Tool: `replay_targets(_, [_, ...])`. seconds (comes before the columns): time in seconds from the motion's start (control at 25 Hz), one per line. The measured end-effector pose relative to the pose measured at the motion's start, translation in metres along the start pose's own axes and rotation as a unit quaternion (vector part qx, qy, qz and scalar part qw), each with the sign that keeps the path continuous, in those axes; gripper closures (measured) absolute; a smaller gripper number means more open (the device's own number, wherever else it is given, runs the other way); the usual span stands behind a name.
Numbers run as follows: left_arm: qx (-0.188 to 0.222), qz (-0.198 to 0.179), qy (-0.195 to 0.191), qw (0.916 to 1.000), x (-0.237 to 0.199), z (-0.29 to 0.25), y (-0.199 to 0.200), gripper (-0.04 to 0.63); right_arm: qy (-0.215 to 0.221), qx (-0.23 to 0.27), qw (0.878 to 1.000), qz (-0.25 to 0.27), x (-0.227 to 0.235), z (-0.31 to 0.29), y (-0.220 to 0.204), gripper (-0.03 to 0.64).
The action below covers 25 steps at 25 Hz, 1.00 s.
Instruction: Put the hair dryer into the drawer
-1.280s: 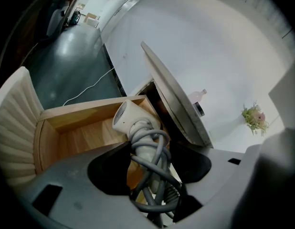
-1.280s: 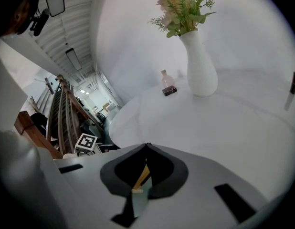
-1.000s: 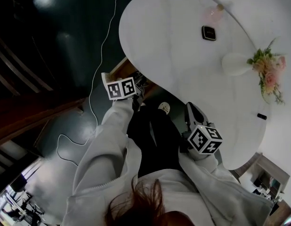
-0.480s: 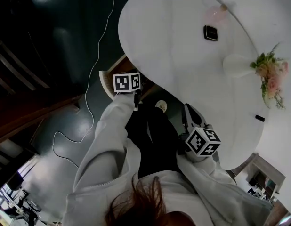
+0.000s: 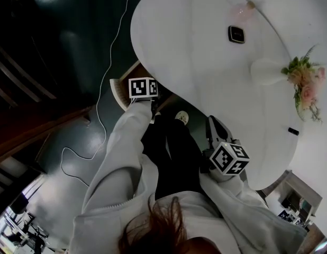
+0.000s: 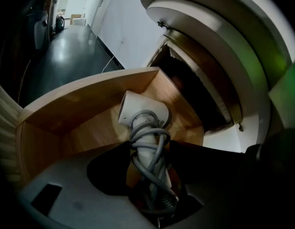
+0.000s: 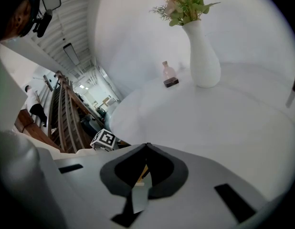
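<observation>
Hair dryer [image 6: 143, 114], handle clamped in left gripper [image 6: 150, 151], mid-frame over wooden drawer [image 6: 80, 104]; right gripper [image 7: 146, 147] closed, empty.

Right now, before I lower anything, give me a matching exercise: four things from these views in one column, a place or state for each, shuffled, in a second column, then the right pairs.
Things
1. hair dryer
2. drawer
3. vase
4. right tool

Place or state
A. stands on the white table
B. jaws together, nothing between them
C. pulled open below the white table, wooden inside
D. gripped by its cord-wrapped handle in the left tool

Pairs: 1-D, 2-C, 3-A, 4-B
</observation>
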State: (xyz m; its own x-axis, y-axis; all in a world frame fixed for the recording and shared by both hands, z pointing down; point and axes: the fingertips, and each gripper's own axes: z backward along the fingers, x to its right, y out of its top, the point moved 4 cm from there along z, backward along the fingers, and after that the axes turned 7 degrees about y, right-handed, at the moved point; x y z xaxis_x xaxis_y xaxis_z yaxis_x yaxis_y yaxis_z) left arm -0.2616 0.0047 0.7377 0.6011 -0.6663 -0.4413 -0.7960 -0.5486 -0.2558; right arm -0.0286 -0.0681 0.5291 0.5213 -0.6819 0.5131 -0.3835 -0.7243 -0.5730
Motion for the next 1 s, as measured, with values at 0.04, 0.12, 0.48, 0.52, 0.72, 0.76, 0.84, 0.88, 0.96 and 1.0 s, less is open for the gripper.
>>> replay_targets(0.04, [-0.001,0.001,0.0,1.0,0.0,0.0,0.0,0.337,-0.001,0.0,1.0,-0.002,0.002,0.001,0.0,0.568])
replay_targets(0.12, [-0.002,0.002,-0.001,1.0,0.001,-0.001,-0.001,0.337,-0.001,0.0,1.0,-0.005,0.005,0.002,-0.001,0.568])
replay_targets(0.48, [0.006,0.016,-0.001,0.9998,-0.005,0.008,0.006,0.32,0.009,0.001,1.0,-0.005,0.007,0.001,0.002,0.568])
replay_targets(0.52, [0.005,0.018,-0.004,0.9998,-0.005,0.01,0.007,0.312,0.01,0.002,1.0,-0.005,0.007,0.0,0.003,0.568])
replay_targets(0.72, [0.002,0.018,-0.007,0.9998,-0.005,0.03,0.014,0.296,0.027,0.005,1.0,0.002,0.001,-0.006,0.009,0.568])
replay_targets(0.76, [0.001,0.016,-0.009,0.9998,-0.004,0.034,0.015,0.295,0.032,0.005,0.999,0.003,-0.002,-0.007,0.01,0.568])
replay_targets(0.84, [-0.004,0.014,-0.019,0.9997,-0.003,0.043,0.015,0.295,0.042,0.006,0.999,0.008,-0.008,-0.01,0.013,0.568])
replay_targets(0.88, [-0.005,0.016,-0.021,0.9996,-0.003,0.047,0.015,0.295,0.047,0.007,0.999,0.01,-0.011,-0.011,0.014,0.568])
replay_targets(0.96, [-0.001,0.024,-0.023,0.9995,-0.005,0.056,0.016,0.295,0.055,0.008,0.998,0.015,-0.017,-0.012,0.017,0.569])
replay_targets(1.0, [0.004,0.031,-0.024,0.9992,-0.006,0.06,0.016,0.295,0.059,0.008,0.998,0.017,-0.02,-0.013,0.018,0.568])
